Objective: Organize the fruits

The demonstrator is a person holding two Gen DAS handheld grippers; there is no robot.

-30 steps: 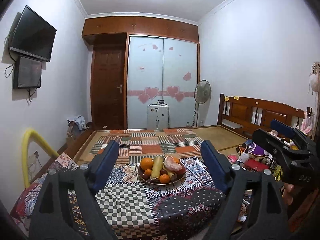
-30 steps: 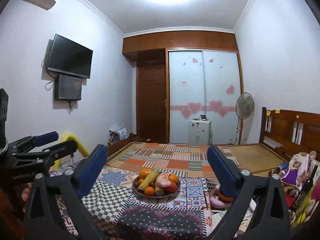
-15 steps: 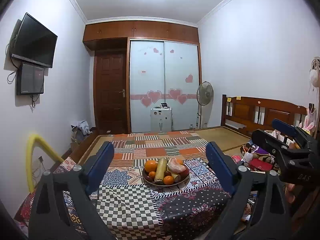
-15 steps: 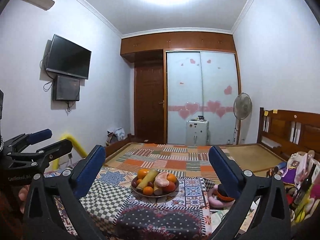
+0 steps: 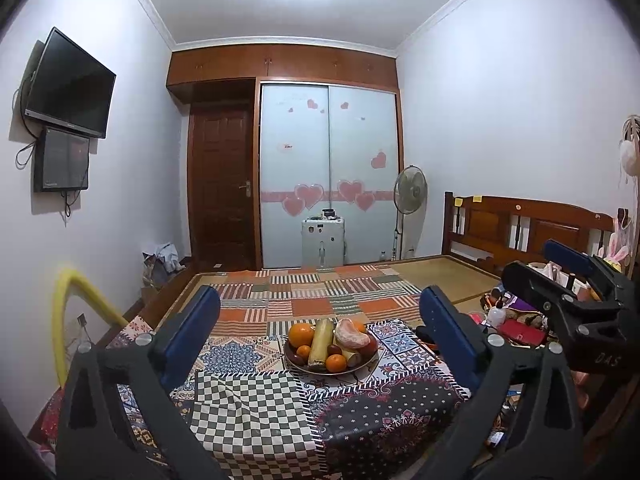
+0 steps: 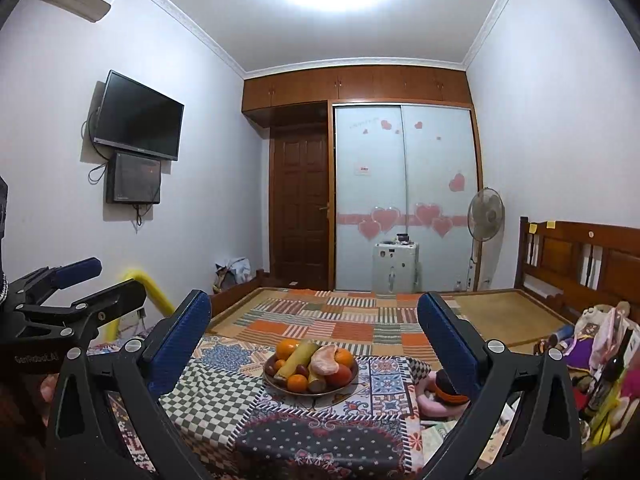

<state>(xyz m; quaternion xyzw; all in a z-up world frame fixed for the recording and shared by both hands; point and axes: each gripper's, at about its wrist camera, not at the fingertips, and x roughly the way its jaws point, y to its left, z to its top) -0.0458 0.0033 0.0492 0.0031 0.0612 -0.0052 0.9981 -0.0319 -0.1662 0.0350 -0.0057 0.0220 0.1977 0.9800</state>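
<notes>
Bedroom walls in pale white close round a wooden door (image 5: pixel 222 184), a sliding wardrobe (image 5: pixel 330 172) with pink hearts, and a television (image 5: pixel 70 84) fixed high on the left wall. Nearer stands a table under a patchwork cloth (image 5: pixel 256 408), checks toward its near edge. Toward the far edge of that tabletop sits the fruit plate (image 5: pixel 332 369), heaped with oranges (image 5: pixel 301 334), a long yellow-green piece (image 5: pixel 321 340) lying across the middle, and a peeled citrus segment (image 5: pixel 351 334); small dark red fruits are tucked among them. The left gripper (image 5: pixel 320 334) hangs short of the table's near edge, blue pads well apart, nothing between them. The right gripper (image 6: pixel 314 342) hovers beside it, likewise spread wide and empty, the plate (image 6: pixel 310 390) framed between its fingers. A standing fan (image 6: pixel 486 216) and a wooden bed frame (image 6: pixel 580 256) fill the right side.
</notes>
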